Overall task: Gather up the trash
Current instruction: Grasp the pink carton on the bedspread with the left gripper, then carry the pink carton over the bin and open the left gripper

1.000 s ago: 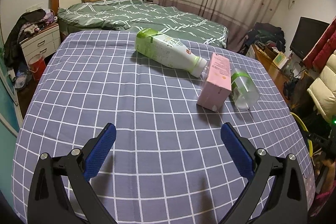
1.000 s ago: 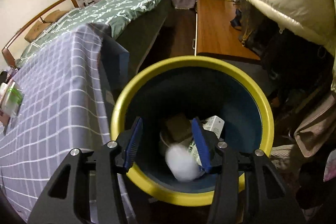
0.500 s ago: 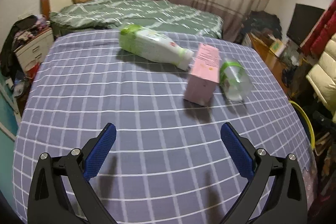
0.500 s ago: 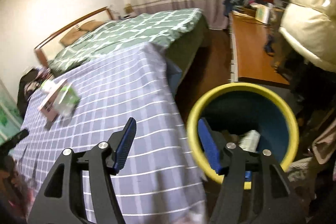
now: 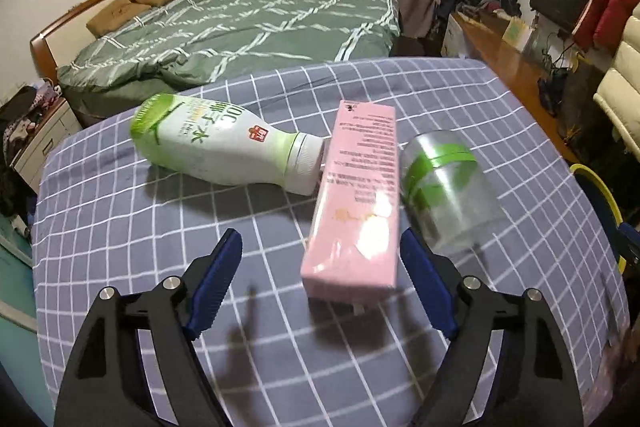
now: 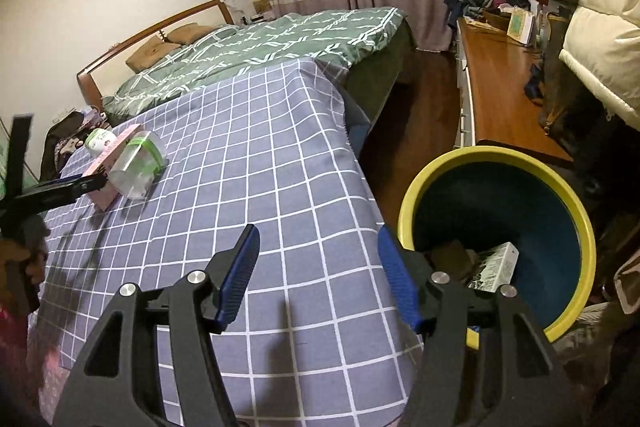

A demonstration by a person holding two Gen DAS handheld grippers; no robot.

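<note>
On the purple checked tablecloth (image 5: 132,227) lie a white and green bottle (image 5: 224,151), a pink carton (image 5: 356,199) and a clear jar with a green band (image 5: 444,187). My left gripper (image 5: 320,235) is closing. The near end of the pink carton sits between its jaws, close to the right finger, and the pads do not press on it. The right wrist view shows the same carton (image 6: 116,147) and jar (image 6: 138,167) far left, with the left gripper (image 6: 72,187) beside them. My right gripper (image 6: 318,233) hangs open and empty over the table's near corner.
A yellow-rimmed blue bin (image 6: 496,155) stands on the floor right of the table, with a printed carton (image 6: 494,267) and other trash inside. Its rim (image 5: 600,195) shows in the left wrist view. A green bed (image 5: 240,27) lies beyond the table and a wooden desk (image 6: 496,99) stands to the right.
The left gripper moved forward up to the pink carton and its jaws narrowed. The right gripper swung from above the bin, where a white wad fell in, to over the table corner.
</note>
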